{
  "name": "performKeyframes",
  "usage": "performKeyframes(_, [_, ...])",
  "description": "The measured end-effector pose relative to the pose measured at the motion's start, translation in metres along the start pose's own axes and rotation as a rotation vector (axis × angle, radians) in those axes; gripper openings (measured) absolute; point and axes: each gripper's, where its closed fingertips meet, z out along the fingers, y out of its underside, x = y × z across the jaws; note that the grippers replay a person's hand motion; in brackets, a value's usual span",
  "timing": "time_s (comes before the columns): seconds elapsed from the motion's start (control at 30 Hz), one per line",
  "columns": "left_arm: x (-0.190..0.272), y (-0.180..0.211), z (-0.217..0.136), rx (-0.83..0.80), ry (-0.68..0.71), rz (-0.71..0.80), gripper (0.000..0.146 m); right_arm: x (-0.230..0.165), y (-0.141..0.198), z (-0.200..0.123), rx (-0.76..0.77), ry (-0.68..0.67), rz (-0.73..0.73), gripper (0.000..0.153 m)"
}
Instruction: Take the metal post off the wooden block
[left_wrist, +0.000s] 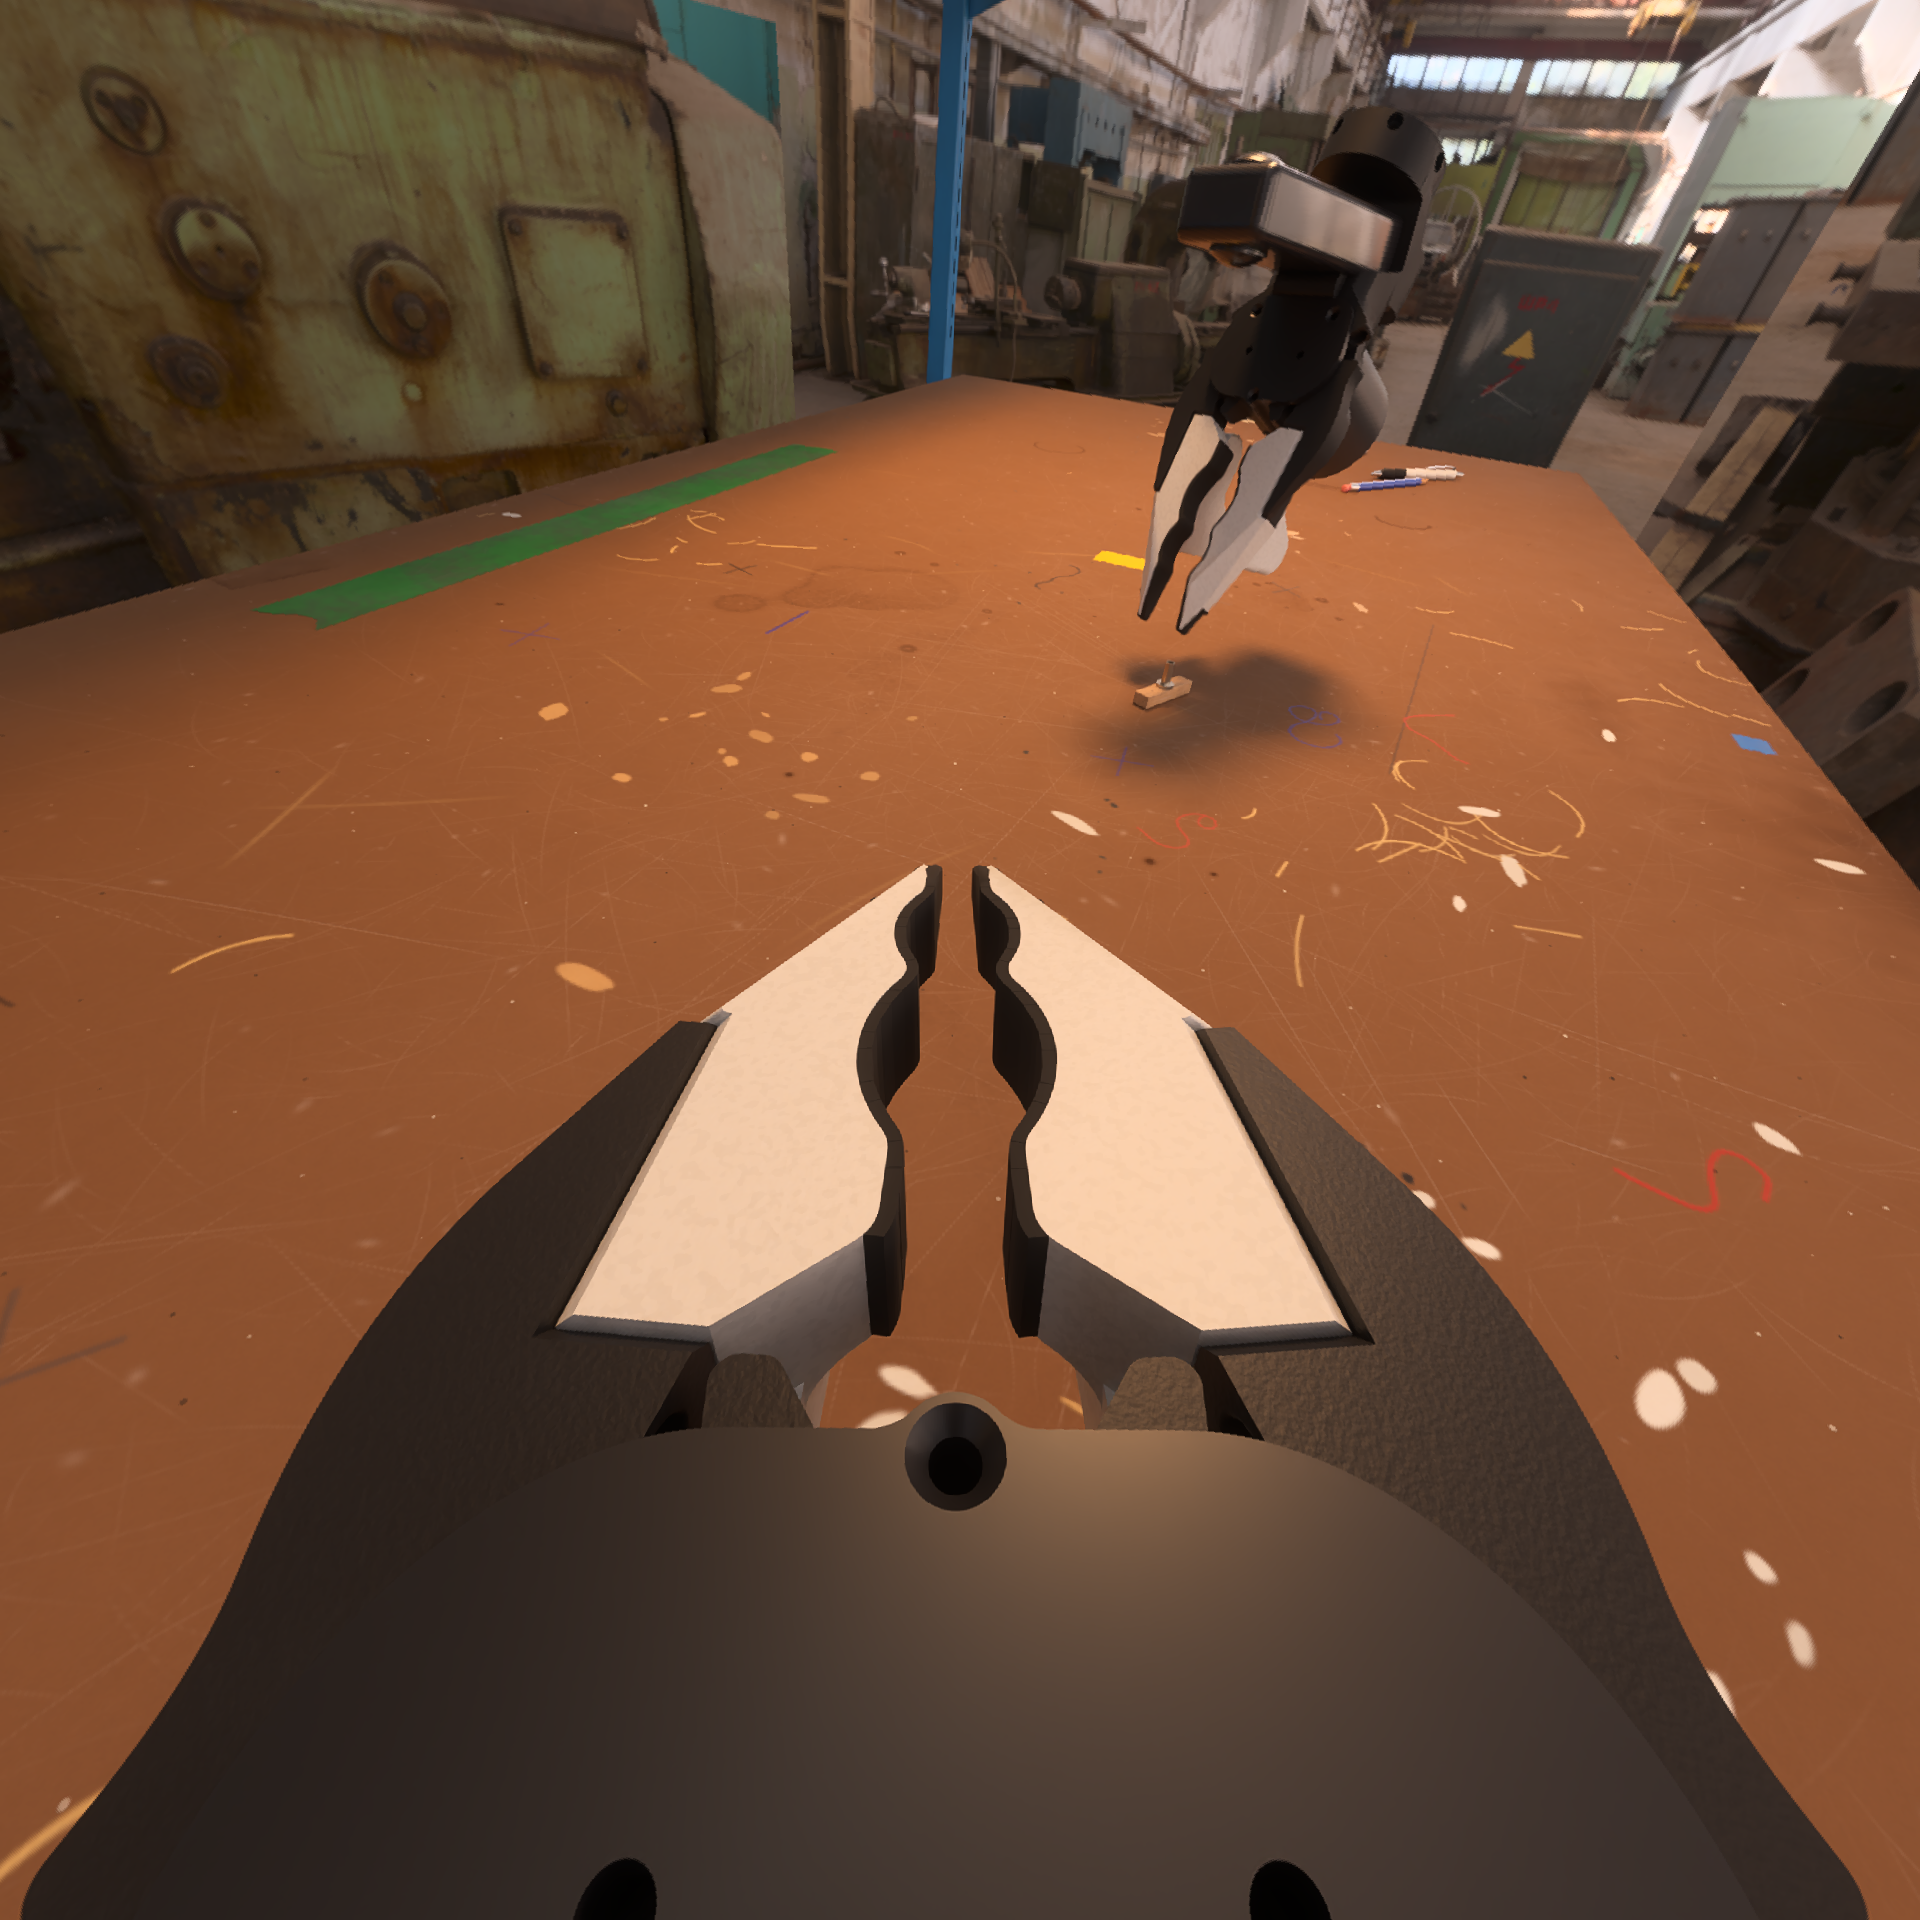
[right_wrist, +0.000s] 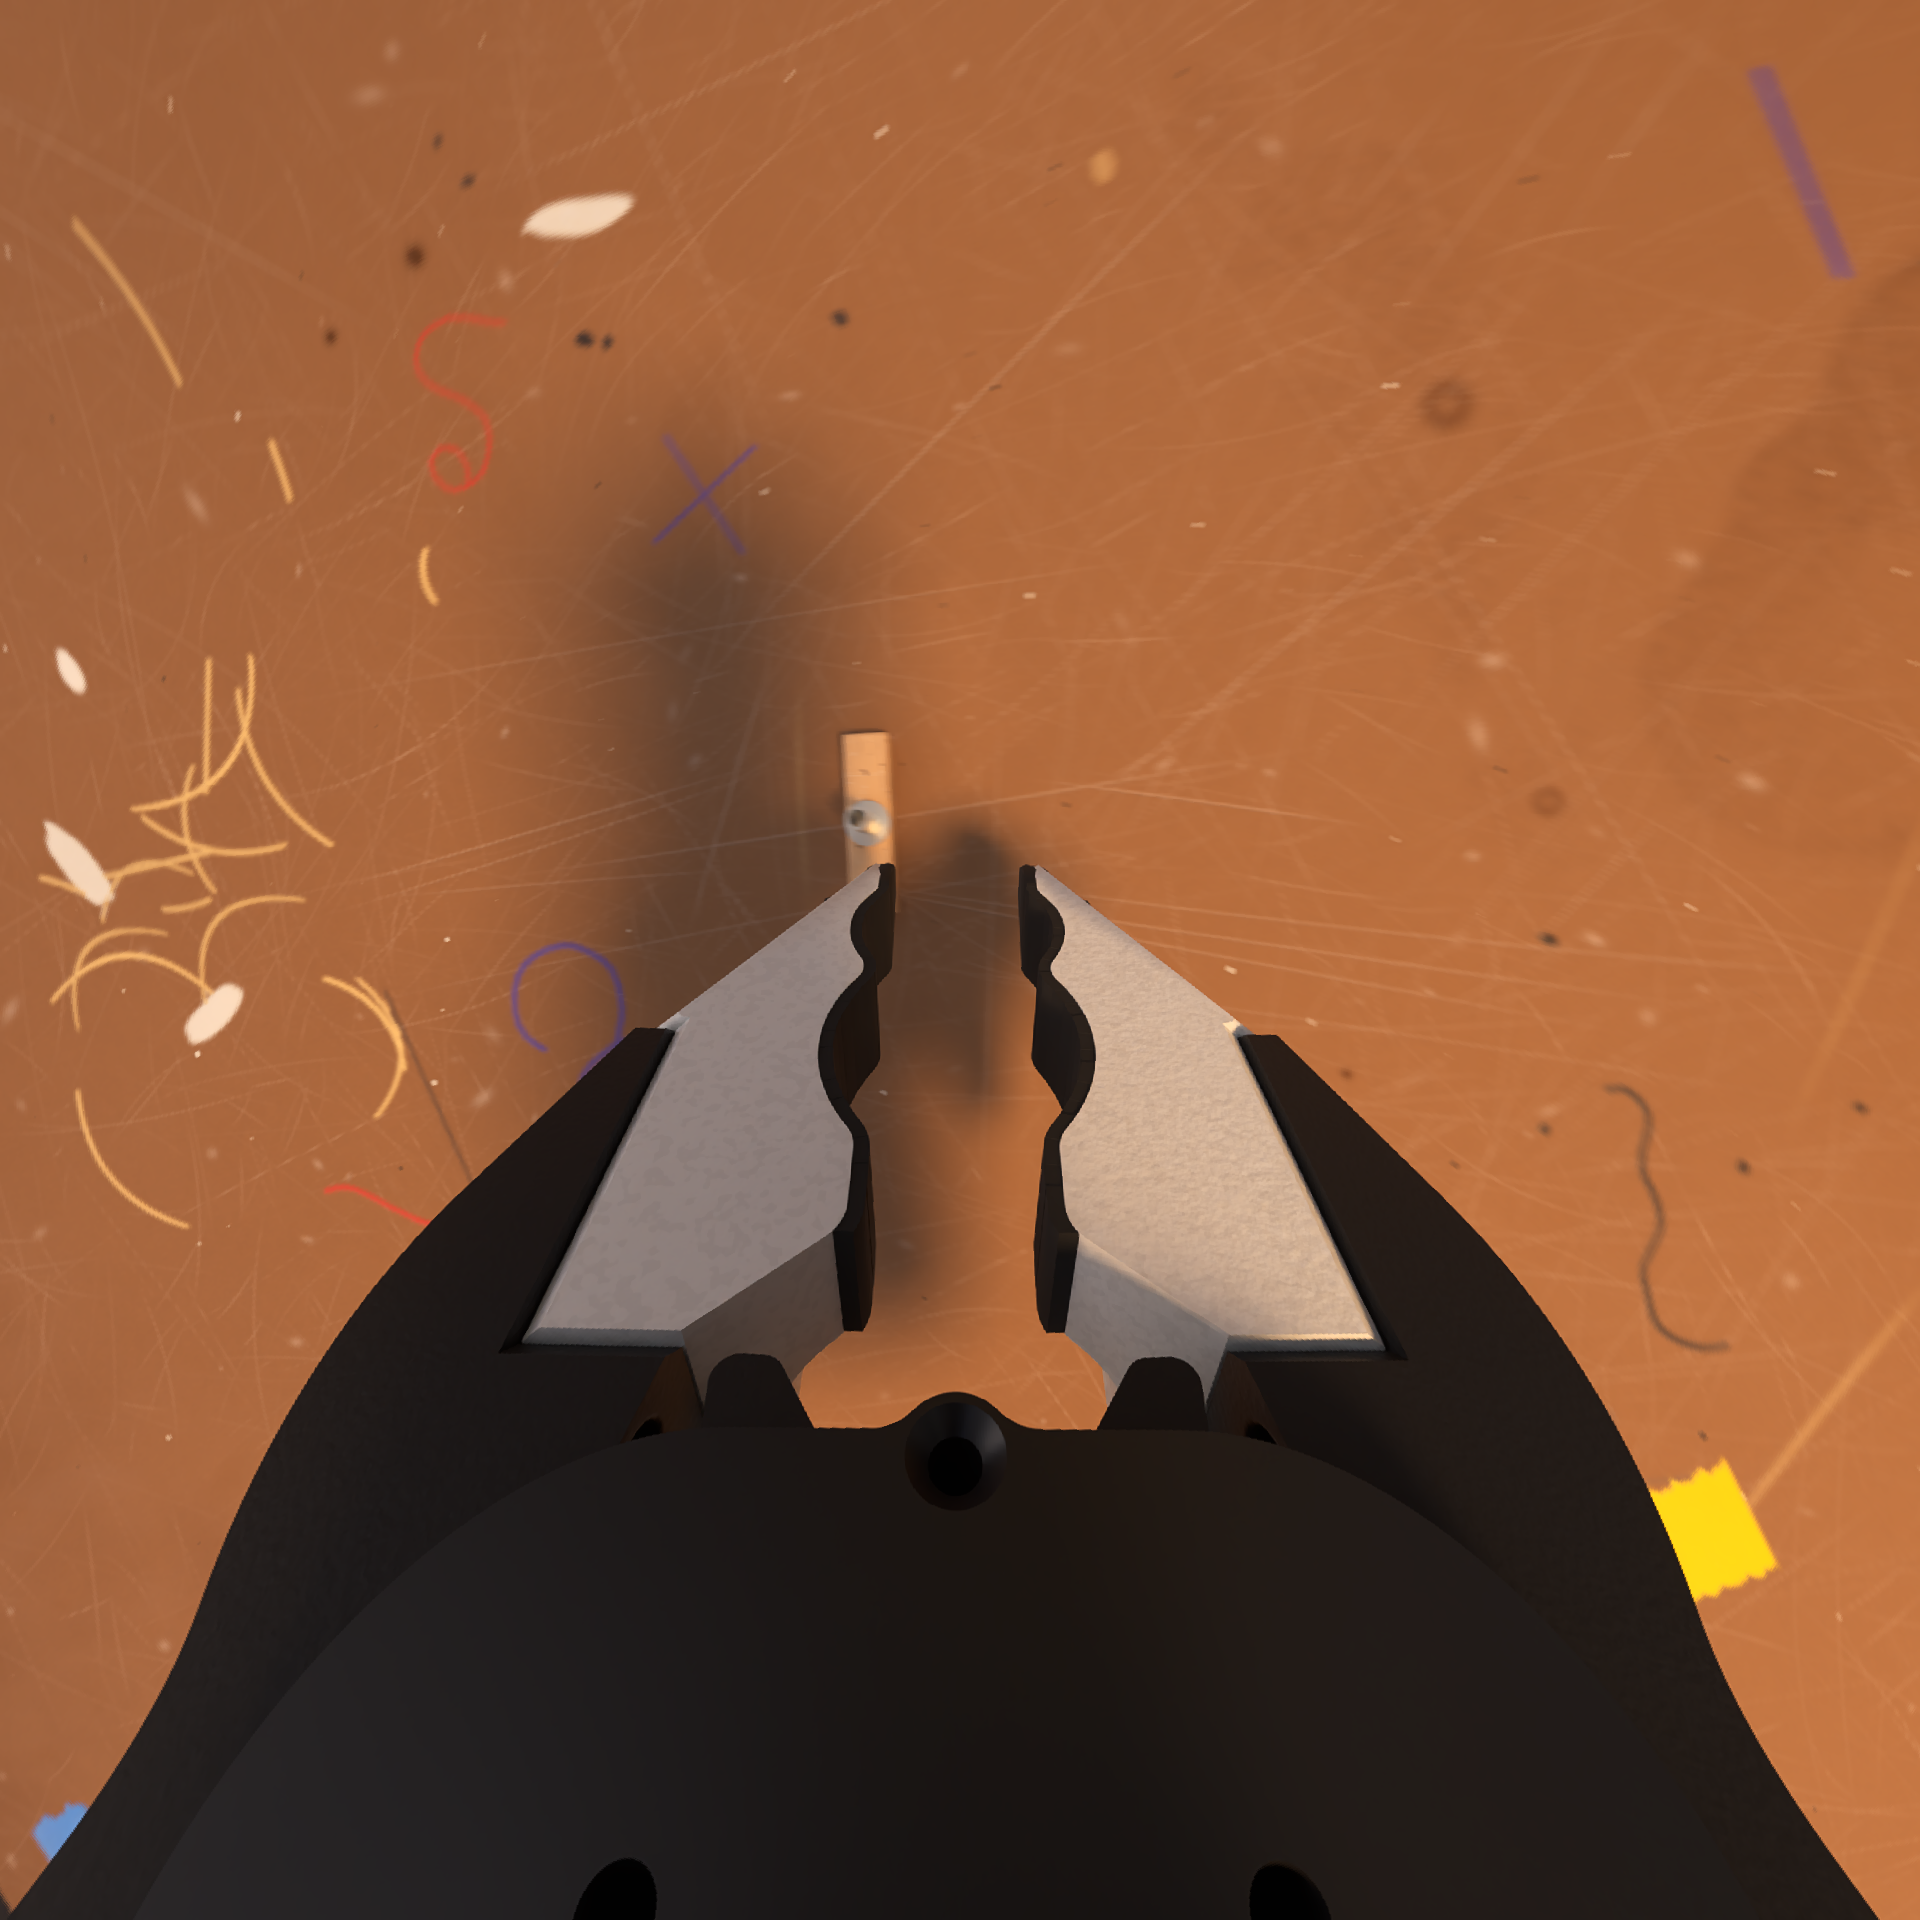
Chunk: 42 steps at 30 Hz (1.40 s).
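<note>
While the left gripper (left_wrist: 956, 883) hangs low over the near part of the orange tabletop (left_wrist: 416, 831) with its fingers almost pressed together and nothing between them, the work is plainly at its start. Farther along, toward the middle right of the tabletop, the wooden block (left_wrist: 1160, 696) lies flat with the metal post (left_wrist: 1170, 673) standing upright in it, so nothing has been removed yet. Above the block and apart from it, the right gripper (left_wrist: 1169, 621) points steeply down, its fingers slightly spread and empty. From its own camera, the block (right_wrist: 864, 790) sits ahead of the left fingertip (right_wrist: 878, 883), which covers the block's near end, and the post (right_wrist: 862, 819) lies left of the gap, not between the fingers. Judging from this, what remains is nearly everything: centring on the post, descending, pinching it and lifting it clear.
</note>
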Motion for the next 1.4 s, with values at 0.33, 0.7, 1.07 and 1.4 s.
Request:
performKeyframes(0.33, [0.001, -0.001, 0.001, -0.003, 0.002, 0.006, 0.006, -0.024, 0.002, 0.028, -0.1, -0.004, -0.049, 0.024])
performKeyframes(0.7, [0.003, -0.002, 0.001, 0.0, 0.004, 0.013, 0.006, -0.02, 0.001, 0.024, -0.082, 0.009, -0.052, 0.009])
performKeyframes(1.07, [0.001, -0.003, -0.003, 0.009, -0.006, 0.009, 0.005, -0.077, -0.141, -0.031, 0.391, -0.082, -0.204, 0.009])
performKeyframes(1.4, [0.002, -0.003, -0.004, 0.011, 0.005, 0.009, 0.004, -0.153, -0.286, -0.025, 0.573, -0.172, -0.364, 0.009])
